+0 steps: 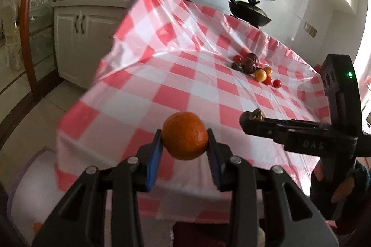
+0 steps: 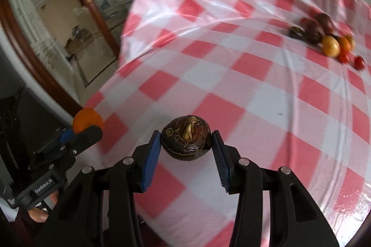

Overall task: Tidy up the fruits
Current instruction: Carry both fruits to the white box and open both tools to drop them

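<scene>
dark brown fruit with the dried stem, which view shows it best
The right wrist view: the dark brown fruit sits sharp and central, clamped between the right gripper's blue pads. In the left wrist view only a sliver of it peeks above that gripper's fingertips.

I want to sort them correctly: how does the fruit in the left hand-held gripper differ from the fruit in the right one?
The orange fruit in the left hand-held gripper is bright and round; the dark brown fruit in the right hand-held gripper is flatter, with a yellowish tip on top. Both are clamped between blue pads above the checked tablecloth.
</scene>
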{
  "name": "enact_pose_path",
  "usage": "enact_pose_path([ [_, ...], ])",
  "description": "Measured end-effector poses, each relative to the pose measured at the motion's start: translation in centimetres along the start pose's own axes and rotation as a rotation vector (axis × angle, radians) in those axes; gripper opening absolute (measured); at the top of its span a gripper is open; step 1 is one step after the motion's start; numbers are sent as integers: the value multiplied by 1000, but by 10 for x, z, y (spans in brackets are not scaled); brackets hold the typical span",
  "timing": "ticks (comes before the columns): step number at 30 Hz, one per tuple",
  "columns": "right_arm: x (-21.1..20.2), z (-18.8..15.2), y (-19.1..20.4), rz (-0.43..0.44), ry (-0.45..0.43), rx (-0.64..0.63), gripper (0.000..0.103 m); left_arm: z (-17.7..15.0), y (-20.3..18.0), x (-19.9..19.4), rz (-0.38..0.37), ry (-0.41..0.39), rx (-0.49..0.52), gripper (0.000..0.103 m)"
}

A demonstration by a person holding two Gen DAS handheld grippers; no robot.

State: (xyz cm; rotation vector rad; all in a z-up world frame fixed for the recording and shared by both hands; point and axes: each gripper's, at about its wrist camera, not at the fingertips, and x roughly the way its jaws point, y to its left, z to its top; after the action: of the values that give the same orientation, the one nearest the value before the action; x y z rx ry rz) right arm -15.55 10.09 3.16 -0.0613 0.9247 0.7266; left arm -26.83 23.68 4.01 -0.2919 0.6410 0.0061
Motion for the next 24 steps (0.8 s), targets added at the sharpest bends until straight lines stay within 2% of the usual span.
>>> enact_pose_path([
  [7,10,-6,60,107,24,-154,45,-21,49,-48,94,-38,-75,37],
  [11,20,-16,103,185,42,-279,45,-41,83,-64,157,-26,-131,37],
  [15,36,-39,149,224,102,-443,45,-70,116,-63,226,45,-167,37],
  [19,67,-71,187,251,222,-594,45,-92,138,-50,274,139,-175,37],
  [24,112,-115,223,239,381,-776,45,-119,166,-28,354,282,-196,37],
])
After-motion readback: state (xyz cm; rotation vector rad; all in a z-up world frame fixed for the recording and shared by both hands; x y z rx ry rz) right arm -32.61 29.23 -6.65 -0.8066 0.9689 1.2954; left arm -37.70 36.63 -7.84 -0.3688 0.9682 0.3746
